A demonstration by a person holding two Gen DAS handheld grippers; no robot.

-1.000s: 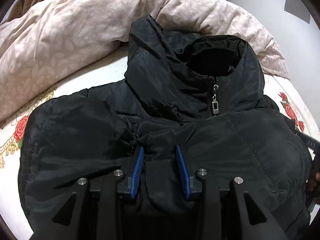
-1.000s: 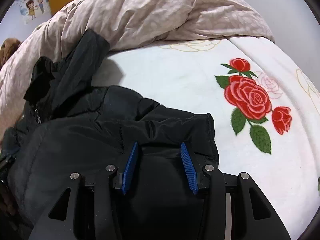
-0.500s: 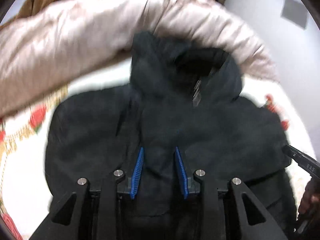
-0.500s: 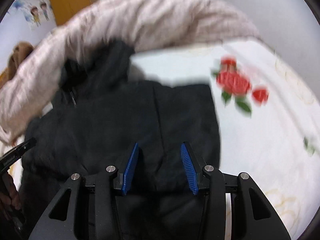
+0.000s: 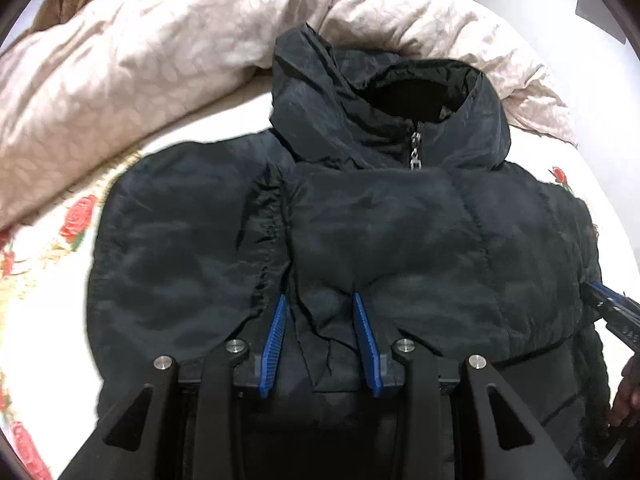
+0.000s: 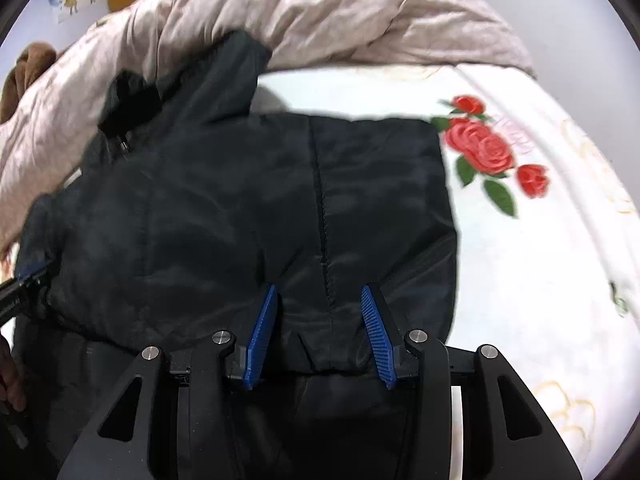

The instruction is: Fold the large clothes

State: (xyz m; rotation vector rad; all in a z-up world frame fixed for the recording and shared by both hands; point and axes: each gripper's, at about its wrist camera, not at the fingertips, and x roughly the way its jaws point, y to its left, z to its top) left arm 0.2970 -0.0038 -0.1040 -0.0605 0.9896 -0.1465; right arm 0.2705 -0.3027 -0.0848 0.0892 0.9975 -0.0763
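On the left we see a crumpled beige leaf-patterned duvet [image 5: 120, 60] heaped along the far side of the bed, whose white sheet with red rose prints [image 5: 52, 248] carries a black padded hooded jacket [image 5: 380, 232], lying front up with its zip pull [image 5: 416, 156] at the collar. Our left gripper [image 5: 320, 336] has its blue ribbed fingers [image 5: 276, 336] spread, a ridge of jacket fabric standing between them; whether they touch it we cannot tell. Further right, our right gripper [image 6: 320, 332] has its fingers [image 6: 376, 336] spread as well, straddling a stitched seam on the jacket's folded edge beside the rose print [image 6: 484, 152].
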